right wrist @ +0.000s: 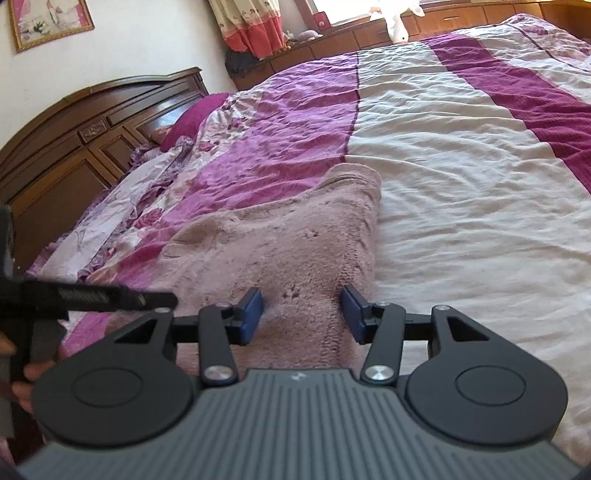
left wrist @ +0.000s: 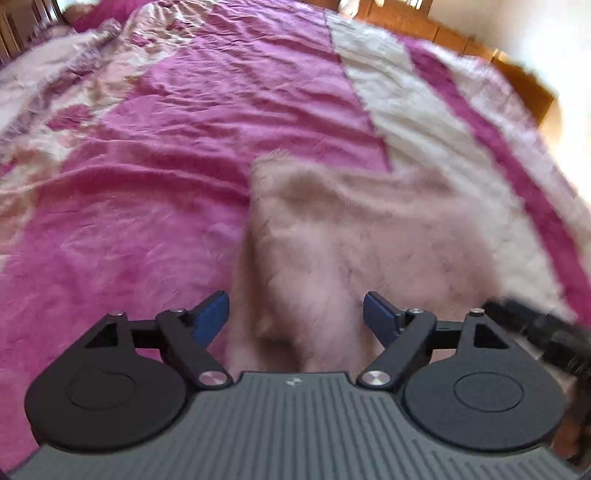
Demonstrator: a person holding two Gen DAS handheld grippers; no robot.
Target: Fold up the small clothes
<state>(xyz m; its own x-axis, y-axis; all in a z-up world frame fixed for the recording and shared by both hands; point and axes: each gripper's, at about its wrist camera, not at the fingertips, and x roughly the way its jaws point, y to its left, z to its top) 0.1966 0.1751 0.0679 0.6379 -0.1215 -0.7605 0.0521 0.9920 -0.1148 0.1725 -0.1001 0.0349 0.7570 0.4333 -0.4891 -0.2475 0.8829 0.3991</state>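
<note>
Fuzzy pink garment (right wrist: 288,236) lay spread on the bedspread (right wrist: 461,155) near the bed's near edge, across the seam where the magenta panel met the cream one. Your left gripper (left wrist: 296,317) hung over its near left part, jaws wide, nothing in them. Your right gripper (right wrist: 303,314) sat over the near right part, jaws also wide and empty, blue pads either side of the pile. Best bet: you needed both grippers down on the near hem corners, biting one layer only, and level so the fold lands square. Left view was blurred, so contact with the cloth couldn't be told. Nothing lay on the garment. Further off: purple pillow (right wrist: 192,118), wooden headboard (right wrist: 74,147) at the head end, curtain (right wrist: 251,26) by the window.
</note>
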